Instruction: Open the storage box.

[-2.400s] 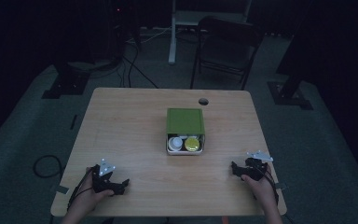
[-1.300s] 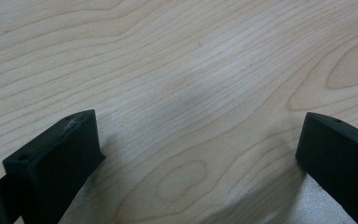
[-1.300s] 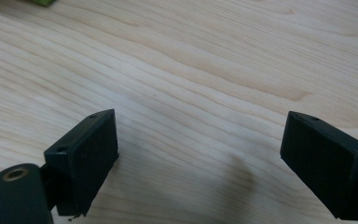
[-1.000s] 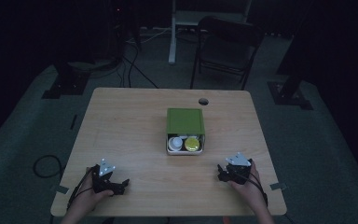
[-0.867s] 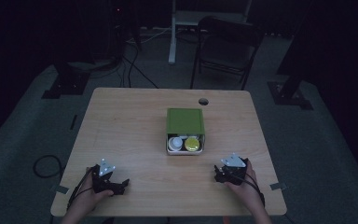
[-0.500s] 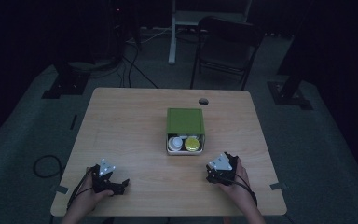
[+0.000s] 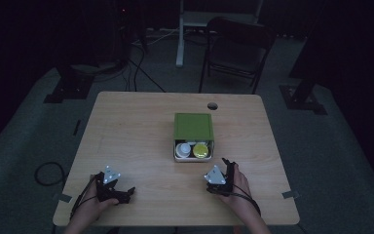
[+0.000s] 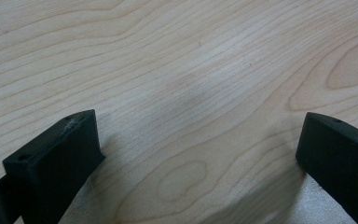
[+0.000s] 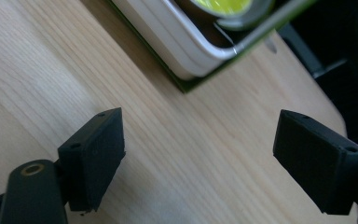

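A green box lies at the middle of the wooden table, its open side towards me. Inside stand a white pot and a yellow-lidded pot. My right gripper hovers just in front of the box's right corner. In the right gripper view the jaws stand open with bare wood between them; they have just been closing slightly. The box's white-lined corner and yellow lid lie just beyond. My left gripper rests open at the front left, over bare tabletop.
A round cable hole sits in the table behind the box. A dark chair stands past the far edge. Cables lie on the floor to the left.
My right hand has moved leftwards from the table's front right corner to a spot in front of the box. The left hand and the box have kept still.
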The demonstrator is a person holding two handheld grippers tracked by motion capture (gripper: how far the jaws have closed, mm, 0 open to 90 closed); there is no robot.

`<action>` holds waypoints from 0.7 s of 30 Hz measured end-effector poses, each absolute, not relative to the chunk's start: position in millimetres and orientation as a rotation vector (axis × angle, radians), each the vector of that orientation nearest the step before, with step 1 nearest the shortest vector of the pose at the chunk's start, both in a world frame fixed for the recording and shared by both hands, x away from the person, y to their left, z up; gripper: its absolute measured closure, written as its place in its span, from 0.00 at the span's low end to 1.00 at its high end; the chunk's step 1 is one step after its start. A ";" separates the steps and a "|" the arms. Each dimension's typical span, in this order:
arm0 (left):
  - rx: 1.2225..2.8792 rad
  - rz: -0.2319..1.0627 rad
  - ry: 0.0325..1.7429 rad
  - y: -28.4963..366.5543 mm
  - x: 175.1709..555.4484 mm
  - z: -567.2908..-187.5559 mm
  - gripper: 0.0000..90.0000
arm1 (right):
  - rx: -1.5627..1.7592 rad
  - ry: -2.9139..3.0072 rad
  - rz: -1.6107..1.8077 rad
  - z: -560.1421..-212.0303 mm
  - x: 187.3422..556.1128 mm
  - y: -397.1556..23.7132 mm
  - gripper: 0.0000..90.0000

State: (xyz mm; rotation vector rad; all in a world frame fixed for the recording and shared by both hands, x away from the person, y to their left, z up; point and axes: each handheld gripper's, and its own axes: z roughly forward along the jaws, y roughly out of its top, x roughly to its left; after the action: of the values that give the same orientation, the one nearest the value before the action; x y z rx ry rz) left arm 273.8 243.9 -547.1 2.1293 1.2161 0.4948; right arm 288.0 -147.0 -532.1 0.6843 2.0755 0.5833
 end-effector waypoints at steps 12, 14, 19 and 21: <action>2.128 0.495 1.216 243.9 273.8 -547.2 0.00 | 0.431 2.053 0.481 -534.6 282.3 -123.7 0.42; 2.128 0.495 1.217 243.9 273.8 -547.2 0.00 | 0.381 2.039 0.456 -534.3 281.4 -120.4 0.50; 2.131 0.495 1.215 244.0 273.8 -547.1 0.00 | 0.233 2.027 0.376 -532.8 278.7 -110.4 0.58; 2.131 0.495 1.215 244.0 273.8 -547.1 0.00 | 0.203 2.024 0.370 -532.9 278.3 -107.3 0.59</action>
State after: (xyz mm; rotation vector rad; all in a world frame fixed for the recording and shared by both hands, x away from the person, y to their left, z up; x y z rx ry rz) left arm 273.8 244.0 -547.1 2.1310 1.2150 0.4946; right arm 278.3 -107.3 -532.9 0.2027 2.0238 0.3699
